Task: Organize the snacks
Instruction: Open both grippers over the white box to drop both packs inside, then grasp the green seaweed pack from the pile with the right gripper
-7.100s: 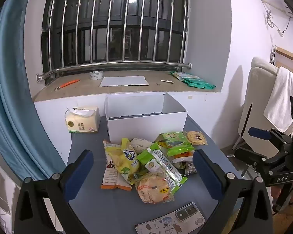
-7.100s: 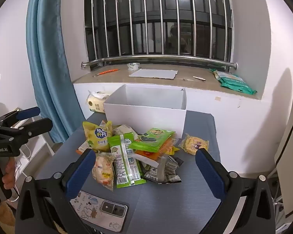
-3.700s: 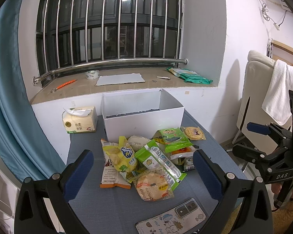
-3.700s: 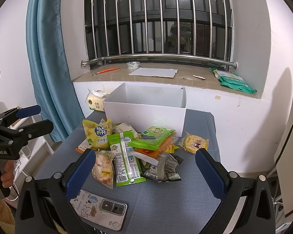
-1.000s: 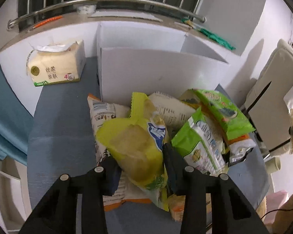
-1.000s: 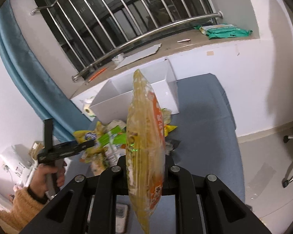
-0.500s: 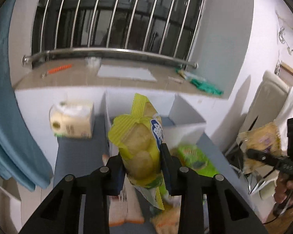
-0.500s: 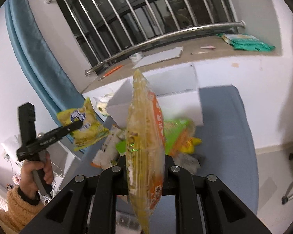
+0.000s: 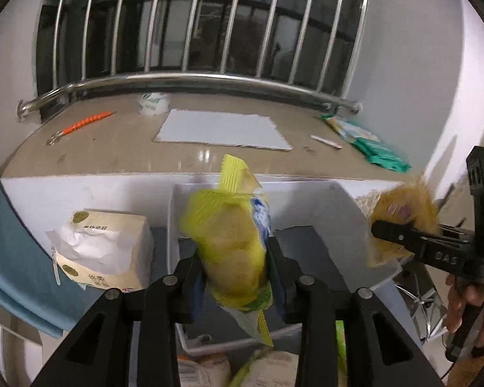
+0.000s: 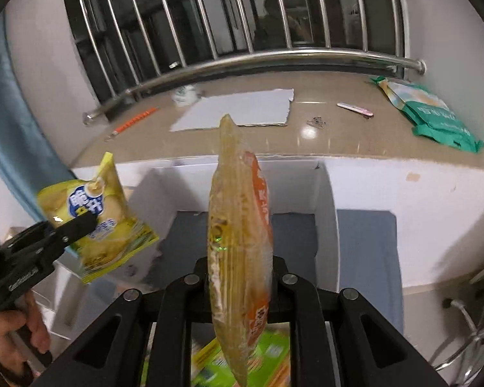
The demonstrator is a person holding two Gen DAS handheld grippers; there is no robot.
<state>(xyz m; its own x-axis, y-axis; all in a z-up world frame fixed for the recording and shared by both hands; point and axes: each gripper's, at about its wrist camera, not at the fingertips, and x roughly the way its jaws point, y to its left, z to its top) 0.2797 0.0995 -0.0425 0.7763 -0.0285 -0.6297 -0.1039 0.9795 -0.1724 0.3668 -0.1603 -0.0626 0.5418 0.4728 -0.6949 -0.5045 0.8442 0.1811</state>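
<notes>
My left gripper point(image 9: 235, 269) is shut on a yellow chip bag point(image 9: 232, 245) and holds it above the left part of the open white box point(image 9: 345, 206). The bag also shows at left in the right wrist view point(image 10: 93, 219). My right gripper point(image 10: 240, 277) is shut on an orange-yellow snack packet point(image 10: 238, 235), held edge-on above the white box point(image 10: 322, 193). The same packet shows at right in the left wrist view point(image 9: 403, 216), over the box's right wall. Green snack packs point(image 10: 267, 361) lie below on the table.
A tissue pack point(image 9: 103, 251) stands left of the box. The window sill point(image 9: 113, 151) behind holds a white sheet point(image 9: 222, 130), an orange pen point(image 9: 84, 125) and green packets point(image 10: 435, 113). A blue curtain point(image 9: 13, 258) hangs at left. A chair base point(image 10: 461, 332) is at right.
Both grippers have moved forward toward the white box with their snacks. The box now fills the middle of both views and the snack pile has dropped to the bottom edge.
</notes>
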